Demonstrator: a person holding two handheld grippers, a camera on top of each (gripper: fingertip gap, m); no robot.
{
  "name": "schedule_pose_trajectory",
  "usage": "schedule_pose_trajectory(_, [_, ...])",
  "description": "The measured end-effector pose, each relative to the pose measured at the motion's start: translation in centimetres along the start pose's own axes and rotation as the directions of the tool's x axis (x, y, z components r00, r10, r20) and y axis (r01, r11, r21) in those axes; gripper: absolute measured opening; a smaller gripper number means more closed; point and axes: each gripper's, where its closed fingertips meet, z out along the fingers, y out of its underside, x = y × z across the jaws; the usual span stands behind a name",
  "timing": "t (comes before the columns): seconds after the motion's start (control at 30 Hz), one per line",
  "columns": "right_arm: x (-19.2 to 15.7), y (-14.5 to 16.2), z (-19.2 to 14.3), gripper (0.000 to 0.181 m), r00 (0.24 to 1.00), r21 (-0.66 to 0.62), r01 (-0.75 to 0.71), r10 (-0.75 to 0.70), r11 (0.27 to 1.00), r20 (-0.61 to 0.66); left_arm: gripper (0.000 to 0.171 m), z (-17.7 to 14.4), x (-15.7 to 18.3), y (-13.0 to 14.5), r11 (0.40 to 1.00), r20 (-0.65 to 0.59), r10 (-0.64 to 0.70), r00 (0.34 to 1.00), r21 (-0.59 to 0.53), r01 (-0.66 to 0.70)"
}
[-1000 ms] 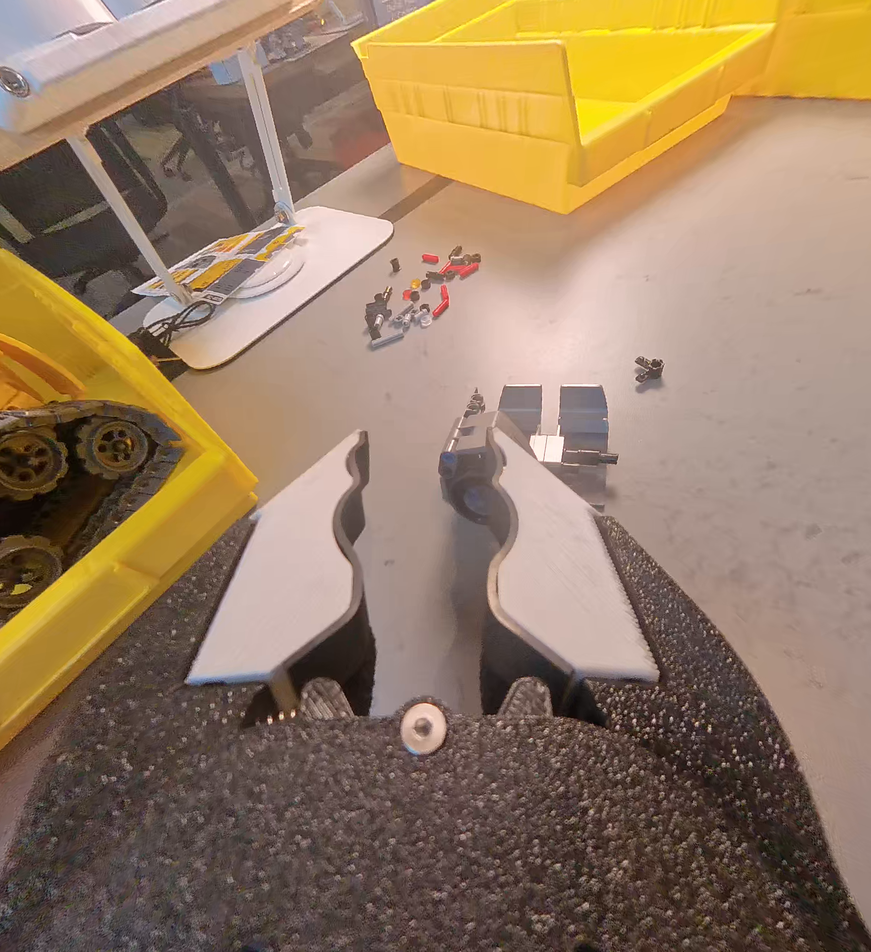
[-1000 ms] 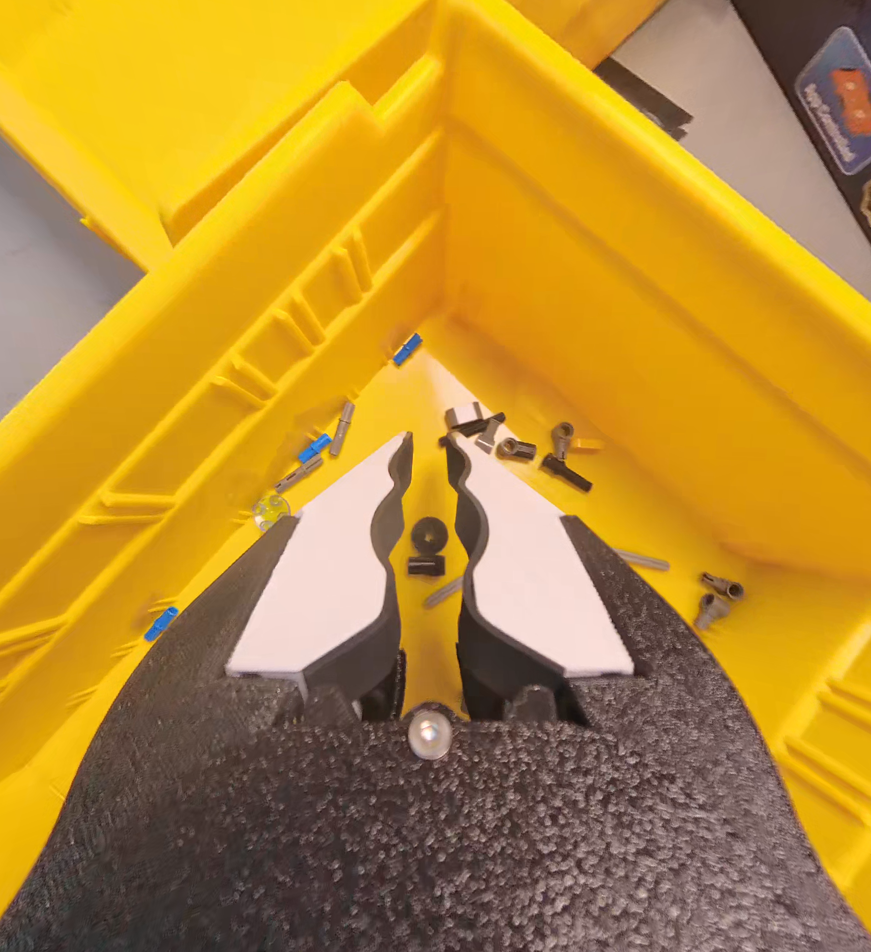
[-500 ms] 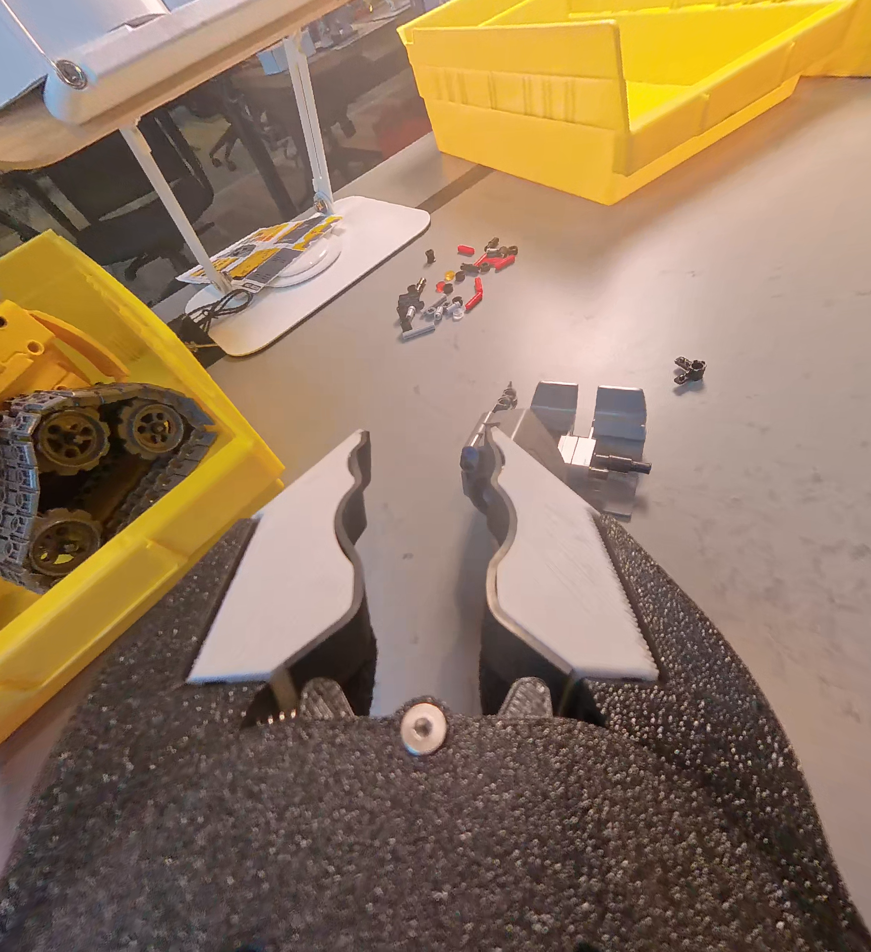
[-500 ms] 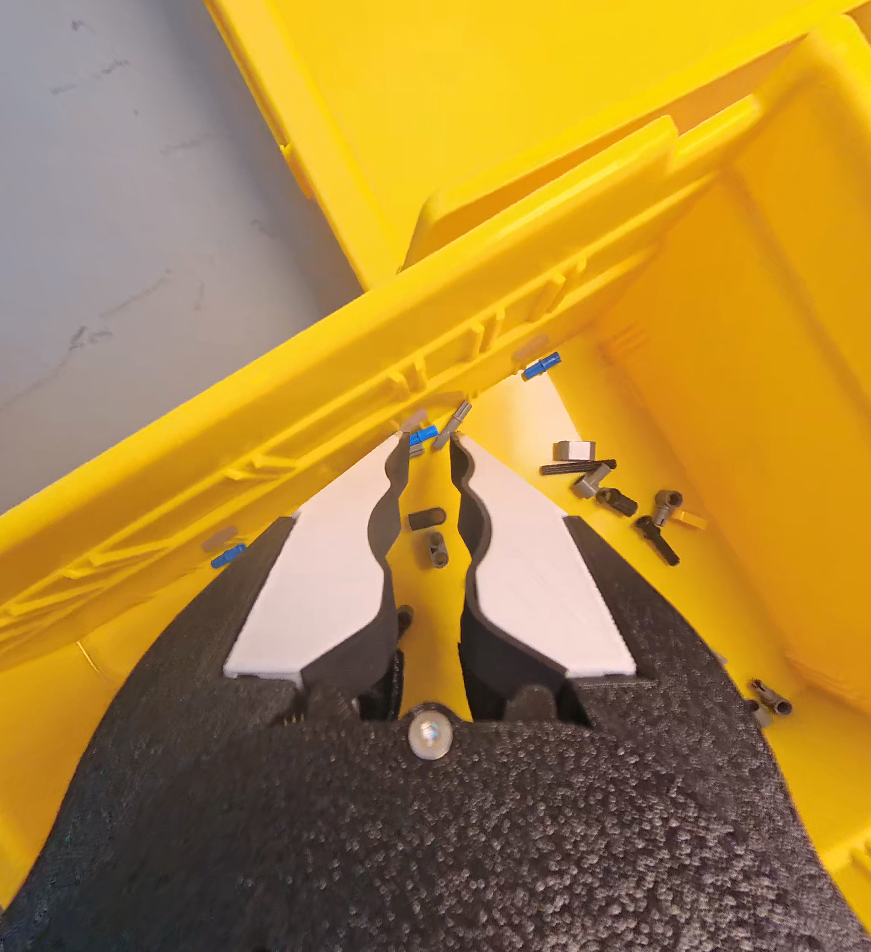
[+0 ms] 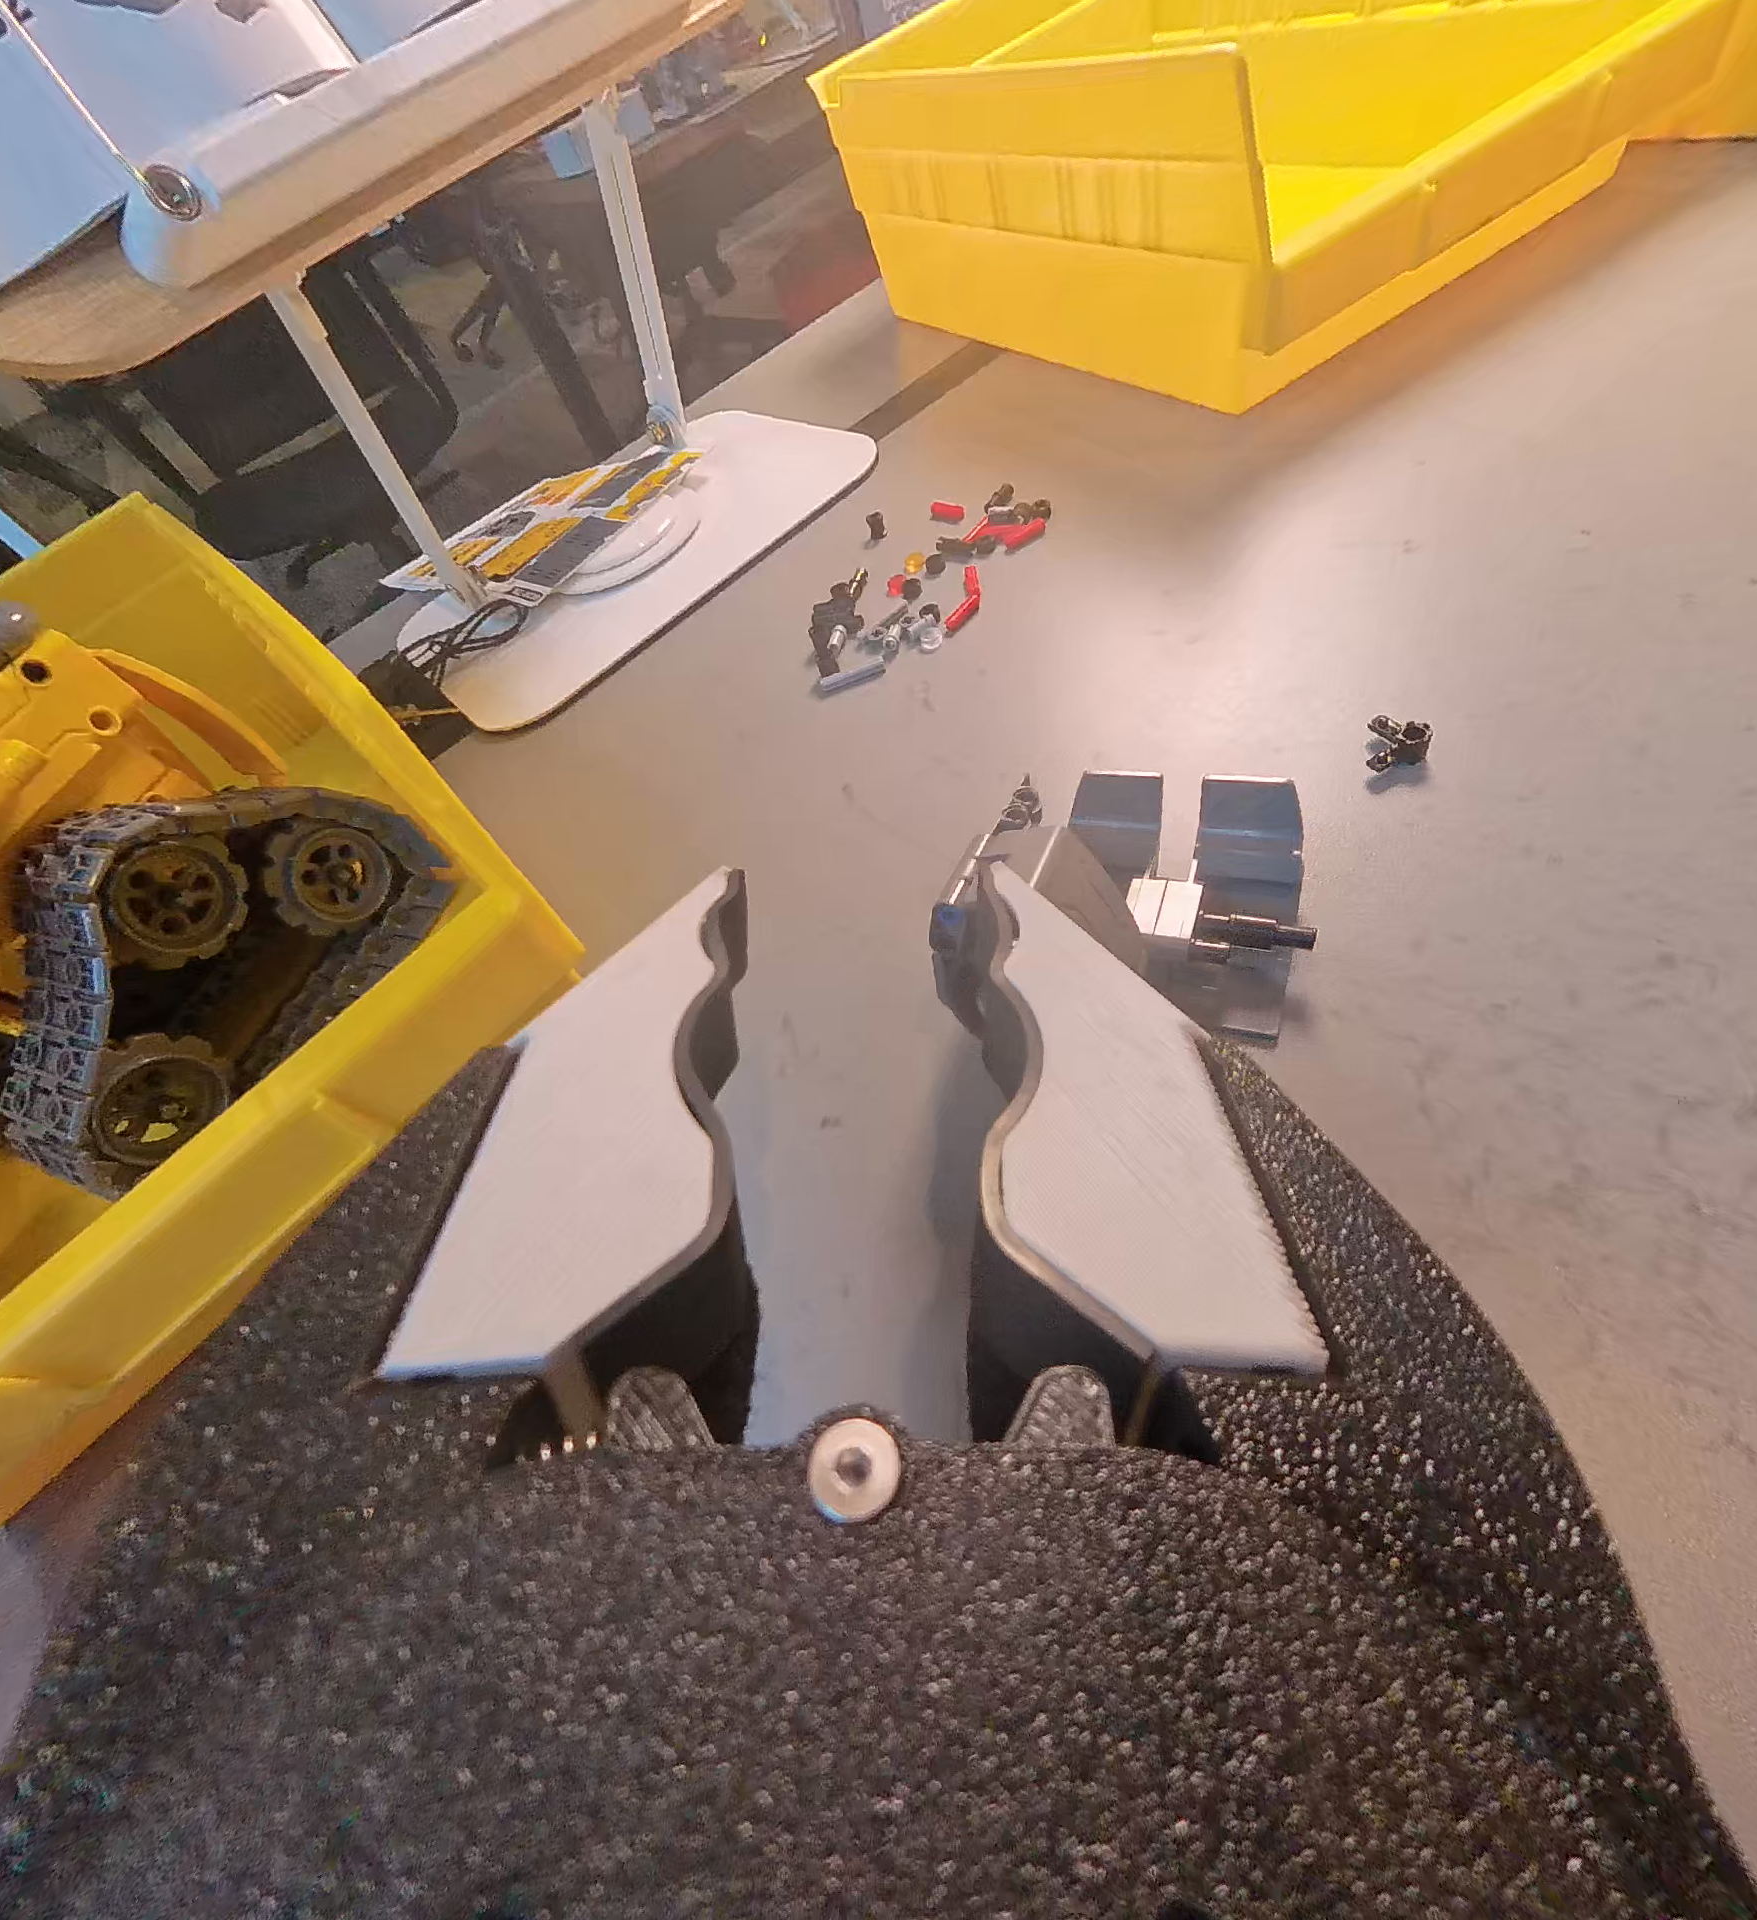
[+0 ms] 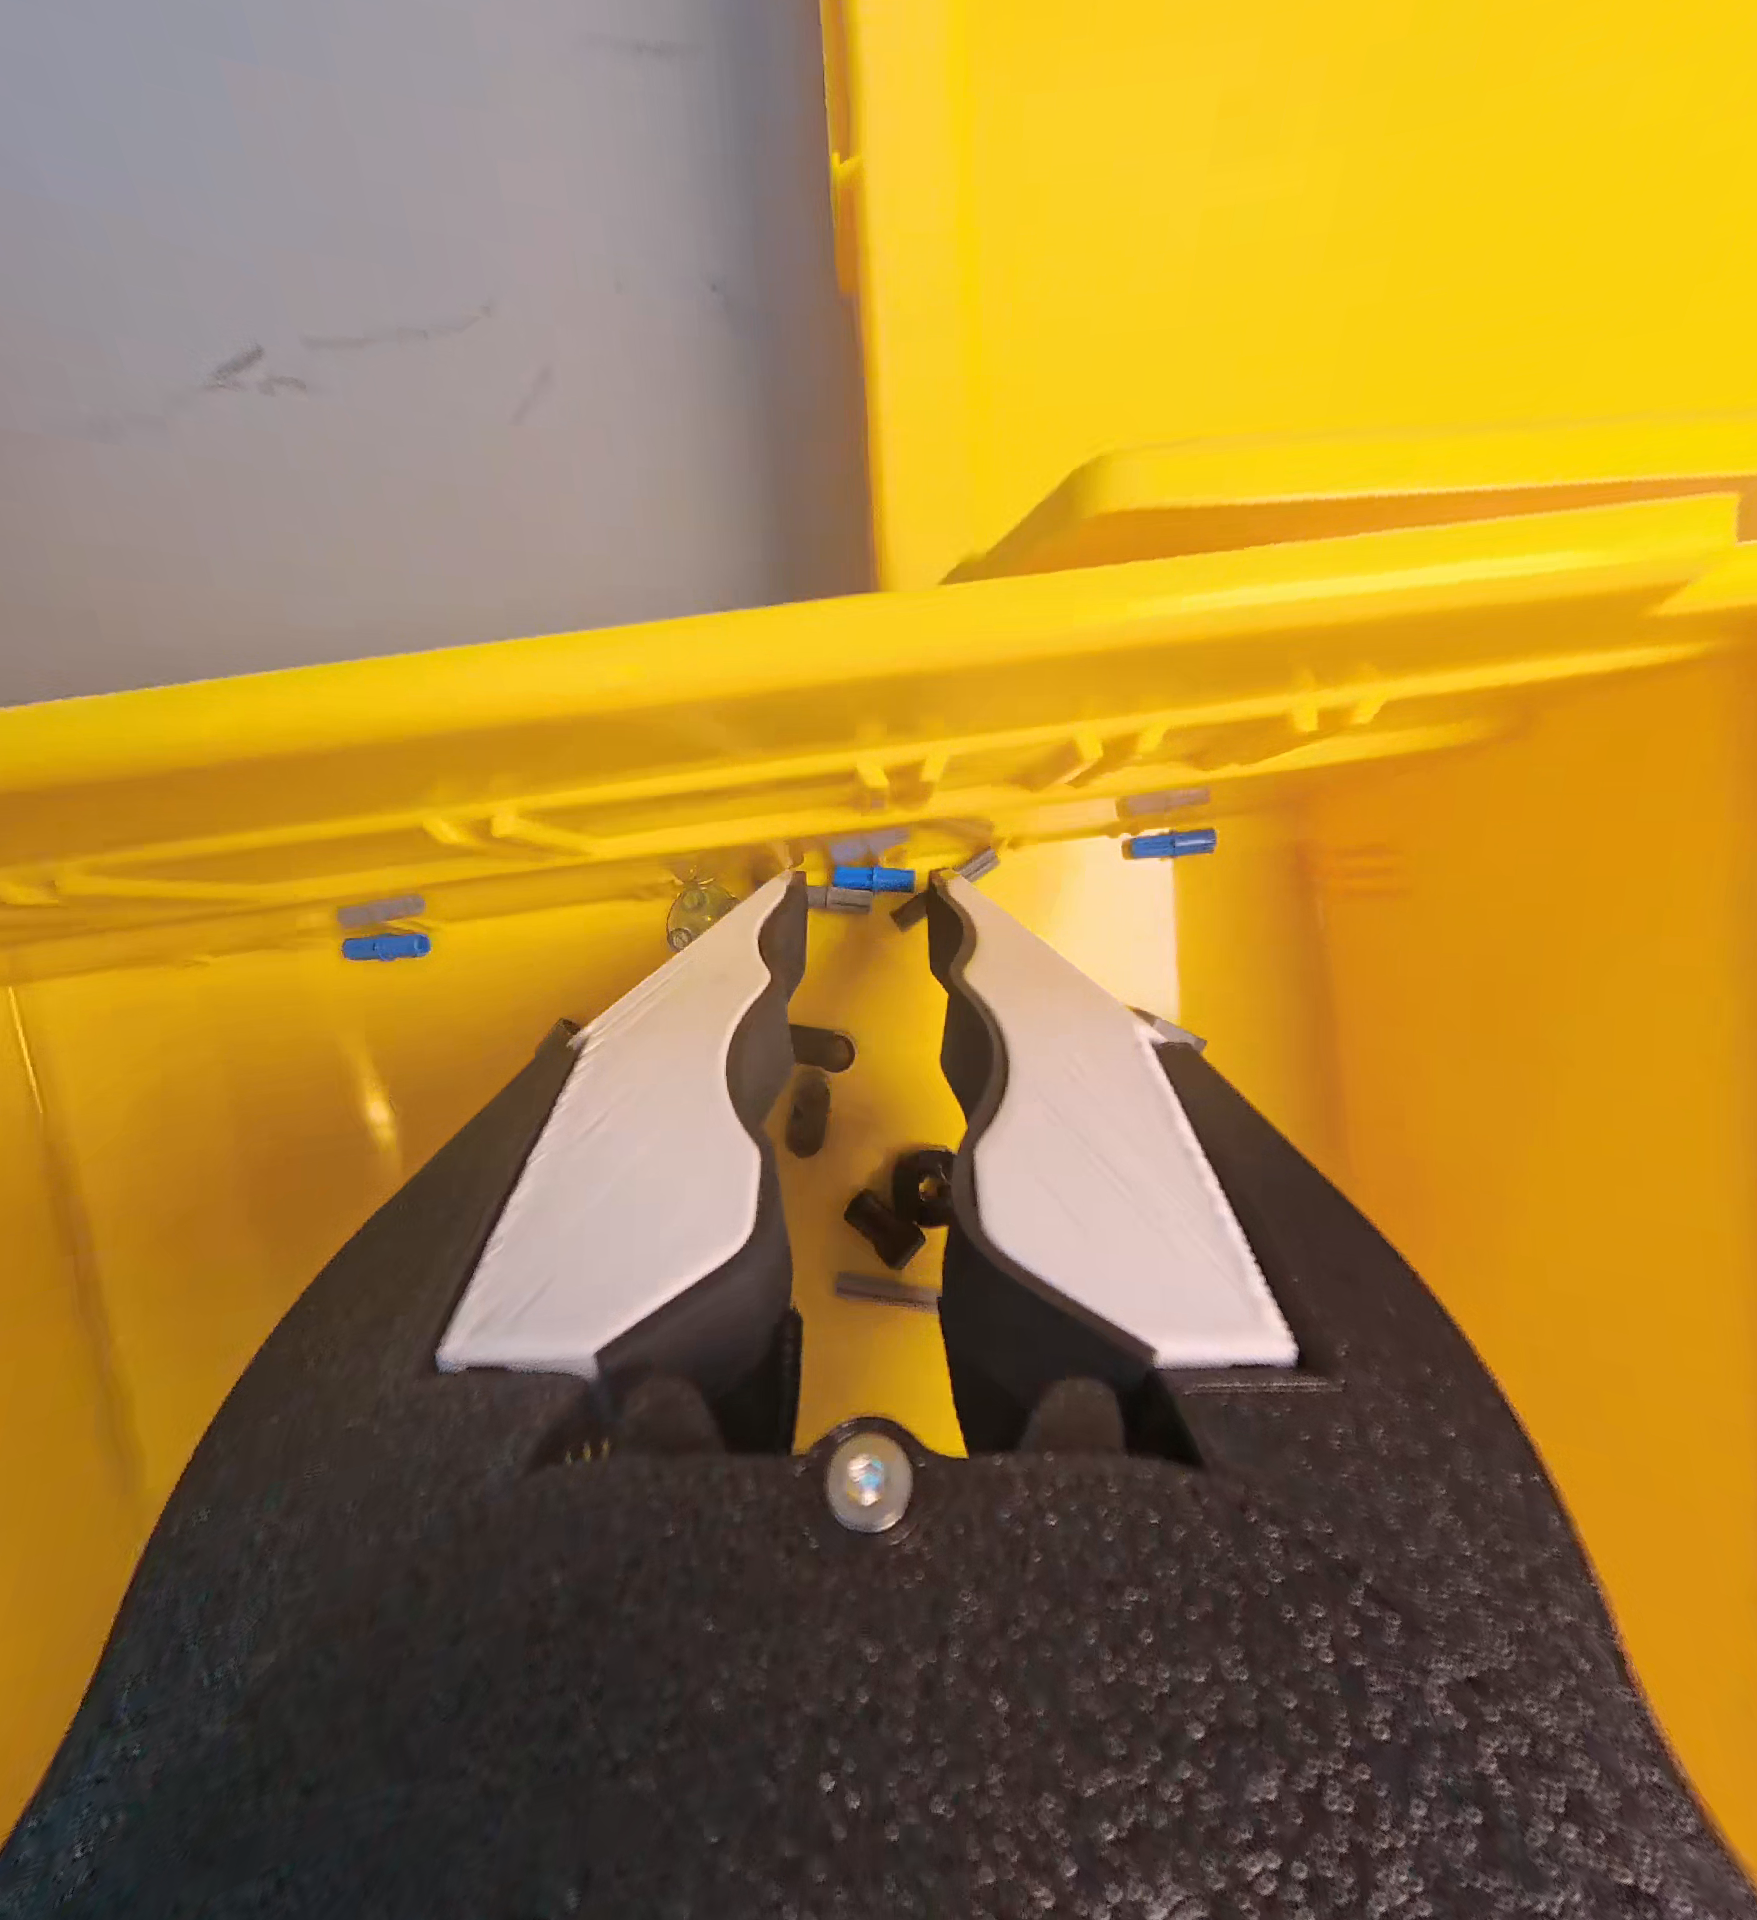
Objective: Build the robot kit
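Note:
My left gripper is open and empty, low over the grey table. A grey brick assembly with a black pin lies just right of its right finger, partly hidden by it. My right gripper is open inside a yellow bin, its tips against the bin's wall. A blue pin lies right between the tips. Small black connectors and a grey pin lie on the bin floor between the fingers. It holds nothing.
A yellow bin with a tracked yellow brick vehicle stands at the left. Loose red and black small parts and a lone black connector lie ahead. A white lamp base and large yellow bins stand behind. The grippers' ends are close to 45 cm from one another.
My right gripper swung left inside the bin, from its corner to the side wall, and opened a little wider. My left gripper drew back slightly; the bin with the vehicle shows more.

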Motion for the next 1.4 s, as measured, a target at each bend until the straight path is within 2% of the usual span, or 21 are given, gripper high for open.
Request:
schedule_pose_trajectory(0.03, [0.1, -0.1, 0.1, 0.022, 1.0, 0.013, -0.024, 0.024, 1.0, 0.018, 0.043, 0.0, 0.0, 0.0, 1.0, -0.001, 0.002, 1.0, 0.002, -0.002])
schedule_pose_trajectory(0.07, [0.7, -0.1, 0.1, 0.01, 0.999, 0.025, -0.043, 0.043, 0.999, -0.001, 0.044, -0.1, 0.1, 0.0, 1.0, -0.001, 0.004, 1.0, 0.004, -0.004])
schedule_pose_trajectory(0.1, [0.9, -0.2, 0.2, 0.006, 0.999, 0.036, -0.054, 0.054, 0.998, 0.004, 0.044, -0.1, 0.1, -0.1, 1.0, -0.002, 0.005, 1.0, 0.005, -0.005])
schedule_pose_trajectory(0.2, [1.0, -0.1, 0.2, 0.005, 0.997, 0.025, -0.078, 0.078, 0.997, 0.014, 0.044, -0.2, 0.2, -0.2, 1.0, -0.005, 0.008, 1.0, 0.013, -0.008])
schedule_pose_trajectory(0.4, [2.0, 2.0, -1.3, 0.0, 0.99, -0.08, -0.078, 0.068, 0.994, -0.121, 0.044, -0.2, 0.2, -0.2, 1.0, -0.014, 0.004, 1.0, 0.016, -0.003])
schedule_pose_trajectory(0.73, [0.3, -0.2, -5.2, 0.0, 0.985, 0.119, -0.115, 0.129, 0.986, -0.118, 0.044, -0.3, 0.4, -0.3, 0.999, -0.014, 0.016, 1.0, 0.029, -0.016])
schedule_pose_trajectory(0.93, [-3.3, -6.4, -11.0, 0.0, 0.994, 0.376, -0.058, 0.087, 0.925, -0.061, 0.043, -0.6, -0.1, -0.7, 0.998, -0.028, -0.04, 0.999, 0.056, 0.041])
schedule_pose_trajectory(1.07, [-6.6, -11.8, -12.4, 0.0, 1.0, 0.448, 0.002, 0.01, 0.894, -0.024, 0.045, -0.8, -0.3, -1.1, 0.99, -0.063, -0.11, 0.992, 0.076, 0.115])
schedule_pose_trajectory(1.2, [-9.3, -17.1, -9.3, 0.0, 0.999, 0.416, 0.046, -0.046, 0.908, -0.01, 0.046, -1.0, 0.2, -1.3, 0.984, -0.123, -0.142, 0.982, 0.087, 0.153])
schedule_pose_trajectory(1.4, [-12.3, -23.6, -0.3, 0.0, 0.996, 0.345, 0.056, -0.077, 0.937, 0.047, 0.048, -1.5, 1.1, -1.4, 0.987, -0.211, -0.103, 0.972, 0.099, 0.126])
